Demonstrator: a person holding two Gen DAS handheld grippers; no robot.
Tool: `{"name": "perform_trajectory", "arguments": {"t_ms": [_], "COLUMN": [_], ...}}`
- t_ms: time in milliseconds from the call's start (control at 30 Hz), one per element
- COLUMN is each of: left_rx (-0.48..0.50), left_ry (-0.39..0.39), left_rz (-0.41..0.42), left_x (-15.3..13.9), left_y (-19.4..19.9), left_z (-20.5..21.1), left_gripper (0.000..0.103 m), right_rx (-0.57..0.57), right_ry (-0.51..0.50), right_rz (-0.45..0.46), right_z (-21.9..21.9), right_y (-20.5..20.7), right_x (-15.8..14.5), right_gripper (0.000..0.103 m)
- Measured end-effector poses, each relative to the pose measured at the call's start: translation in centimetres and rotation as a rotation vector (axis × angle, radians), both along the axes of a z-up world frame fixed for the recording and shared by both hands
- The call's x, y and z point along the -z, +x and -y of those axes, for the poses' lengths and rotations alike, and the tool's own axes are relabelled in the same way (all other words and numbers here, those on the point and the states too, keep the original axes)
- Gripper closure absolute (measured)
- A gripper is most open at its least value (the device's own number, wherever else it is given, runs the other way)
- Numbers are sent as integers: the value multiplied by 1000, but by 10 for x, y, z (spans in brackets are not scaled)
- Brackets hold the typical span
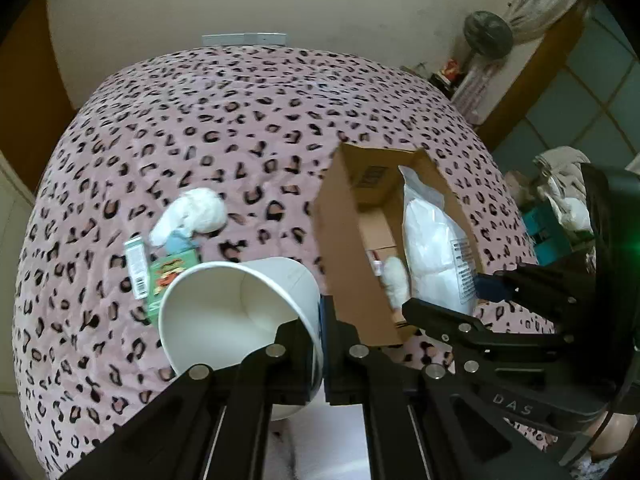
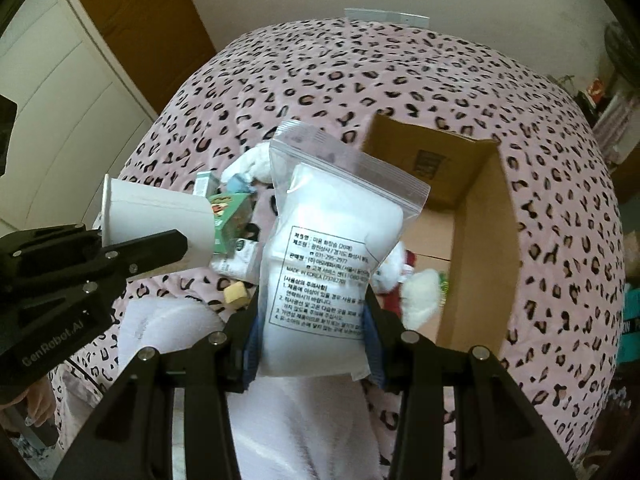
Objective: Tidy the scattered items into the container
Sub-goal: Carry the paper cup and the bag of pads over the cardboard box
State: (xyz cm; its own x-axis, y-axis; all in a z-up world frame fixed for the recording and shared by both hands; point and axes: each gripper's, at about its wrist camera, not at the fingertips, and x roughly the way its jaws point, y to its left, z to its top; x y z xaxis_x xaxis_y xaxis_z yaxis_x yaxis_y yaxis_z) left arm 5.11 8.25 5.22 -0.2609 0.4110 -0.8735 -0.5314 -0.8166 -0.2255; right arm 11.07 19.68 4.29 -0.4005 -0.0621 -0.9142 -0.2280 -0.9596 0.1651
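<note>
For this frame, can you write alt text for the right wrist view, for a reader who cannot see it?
The right gripper holds a zip bag of white cotton pads over a pink leopard-print blanket, with an open cardboard box behind to the right. At left, the left gripper holds a white paper cup above small scattered items.
</note>
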Motion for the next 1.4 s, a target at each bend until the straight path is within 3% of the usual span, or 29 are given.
{"name": "perform_trajectory", "arguments": {"t_ms": [500,833,1400], "left_rx": [100,158,193], "left_ry": [18,22,-19], "left_rz": [32,65,110], "left_x": [2,11,39], "left_y": [-2,-12,-21], "left_z": [-77,-123,-151], "left_gripper": [100,100,100], "right_rx": [104,140,165], "right_ry": [-14,-44,-77], "right_rz": [3,33,70], "right_z": [-64,-90,-107], "right_y": [27,31,27], "right_x": [5,25,51], "right_gripper": [59,59,58]}}
